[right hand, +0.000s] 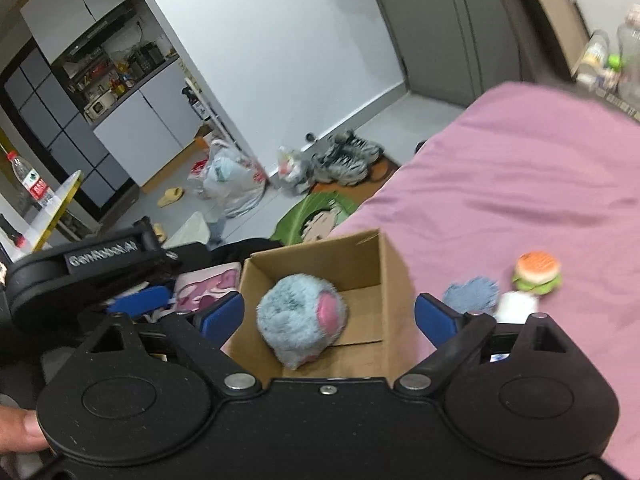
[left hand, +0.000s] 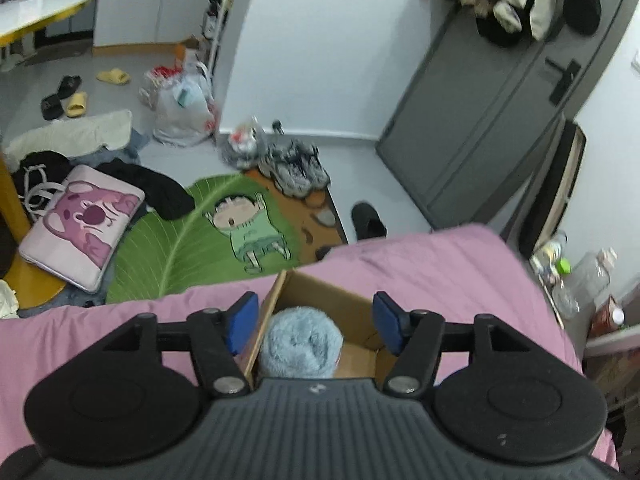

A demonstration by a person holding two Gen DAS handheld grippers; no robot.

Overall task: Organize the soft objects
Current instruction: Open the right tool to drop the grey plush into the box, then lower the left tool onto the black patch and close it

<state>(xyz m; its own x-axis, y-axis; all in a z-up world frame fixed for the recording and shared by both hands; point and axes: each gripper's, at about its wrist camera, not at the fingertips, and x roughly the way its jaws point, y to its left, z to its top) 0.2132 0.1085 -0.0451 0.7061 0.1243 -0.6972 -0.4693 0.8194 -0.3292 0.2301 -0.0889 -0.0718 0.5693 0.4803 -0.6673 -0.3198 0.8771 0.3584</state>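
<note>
My right tongs (right hand: 329, 316) and left tongs (left hand: 316, 322) both gape empty over the box (right hand: 394, 276) on the bed (right hand: 520, 184). The plush (right hand: 300, 320) lies inside: light, squashy; I'd pinch its middle.

Floor and room clutter around a pink bedsheet (left hand: 420, 264).
Green leaf rug (left hand: 180, 248) with cartoon figure at 10 o'clock on the left wrist view, pink cartoon laptop sleeve (left hand: 82, 228) just left of it, touching a black garment (left hand: 160, 188). Grey sneakers (left hand: 294, 170) at 12, white plastic bag (left hand: 182, 114) by the wall, yellow slippers (left hand: 94, 90) and black slippers (left hand: 60, 98) at 10. Grey door (left hand: 492, 120) at 2, water bottle (right hand: 32, 182) at 9 on the right wrist view.
</note>
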